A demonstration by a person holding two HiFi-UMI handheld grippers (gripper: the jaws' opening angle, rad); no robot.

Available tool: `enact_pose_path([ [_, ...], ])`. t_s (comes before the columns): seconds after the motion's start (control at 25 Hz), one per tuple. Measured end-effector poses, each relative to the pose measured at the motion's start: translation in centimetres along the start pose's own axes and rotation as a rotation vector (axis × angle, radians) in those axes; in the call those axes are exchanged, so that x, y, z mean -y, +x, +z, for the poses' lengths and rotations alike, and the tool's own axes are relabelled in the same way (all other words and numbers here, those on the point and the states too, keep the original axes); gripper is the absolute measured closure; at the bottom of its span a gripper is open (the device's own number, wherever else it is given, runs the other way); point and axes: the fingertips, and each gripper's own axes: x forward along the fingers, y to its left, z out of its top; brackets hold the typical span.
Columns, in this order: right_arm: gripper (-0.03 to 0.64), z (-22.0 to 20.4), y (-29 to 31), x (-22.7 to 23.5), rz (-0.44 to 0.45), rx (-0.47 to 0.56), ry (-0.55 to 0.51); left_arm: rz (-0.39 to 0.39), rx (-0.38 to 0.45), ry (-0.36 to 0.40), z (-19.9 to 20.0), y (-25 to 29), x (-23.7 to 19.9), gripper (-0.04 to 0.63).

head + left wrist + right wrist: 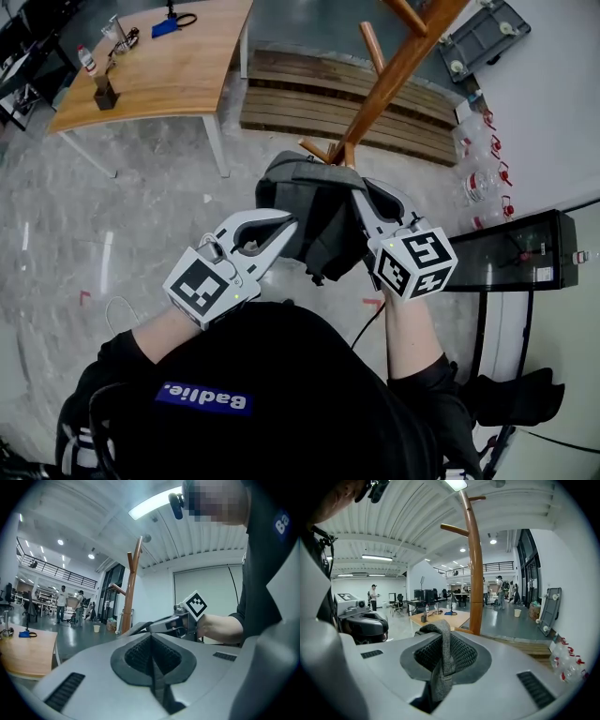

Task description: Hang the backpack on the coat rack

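The dark grey backpack (314,211) hangs between my two grippers, right at the foot of the wooden coat rack (394,75). My left gripper (286,227) is at the bag's left side, shut on a thin dark strap (157,681) that runs edge-on between its pads. My right gripper (361,202) is at the bag's right side, shut on a grey webbing loop (443,653) that sticks up out of its jaws. The rack's pole (476,573) rises just beyond that loop, with its pegs high above. In the left gripper view the rack (130,592) stands further off.
A wooden table (159,66) stands at the back left, and a slatted wooden platform (319,94) lies behind the rack. Water bottles (478,178) and a black case (525,248) line the right wall. A cable trails on the floor beside my feet. People stand far off.
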Motion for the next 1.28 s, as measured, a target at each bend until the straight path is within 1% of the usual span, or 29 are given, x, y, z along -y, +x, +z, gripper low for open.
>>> enact_pose_path([
  [0.2,0.572,0.1,0.6,1.0,-0.004,-0.053,0.006,-0.052,0.000,-0.002,0.1,0.9,0.5,0.586],
  [0.36,0.572,-0.5,0.7,2.1,-0.009,-0.088,0.034,-0.075,0.000,0.007,-0.1,1.1,0.7,0.586],
  [0.48,0.572,-0.3,0.9,2.7,0.009,-0.110,0.046,-0.081,-0.002,-0.003,-0.1,1.3,0.7,0.586],
  [0.56,0.572,-0.2,1.2,2.9,0.043,-0.132,0.063,-0.085,0.000,-0.002,0.0,1.4,0.7,0.586],
  [0.68,0.566,-0.5,1.5,3.2,0.145,-0.173,0.135,-0.093,0.001,0.011,-0.2,1.6,0.9,0.586],
  [0.76,0.561,-0.5,1.8,3.4,0.212,-0.200,0.183,-0.087,0.003,-0.002,0.0,1.8,1.1,0.586],
  [0.8,0.561,-0.5,2.0,3.5,0.231,-0.211,0.194,-0.086,0.004,-0.004,0.0,1.9,1.1,0.586],
  [1.04,0.561,-0.9,2.7,3.9,0.277,-0.236,0.192,-0.083,-0.002,0.015,-0.3,2.0,1.4,0.586],
  [1.2,0.560,-0.8,2.9,4.0,0.312,-0.240,0.216,-0.075,-0.010,0.016,-0.6,2.0,1.4,0.586],
  [1.28,0.560,-0.5,2.8,3.8,0.316,-0.248,0.195,-0.071,-0.013,0.010,-0.6,2.0,1.4,0.586],
])
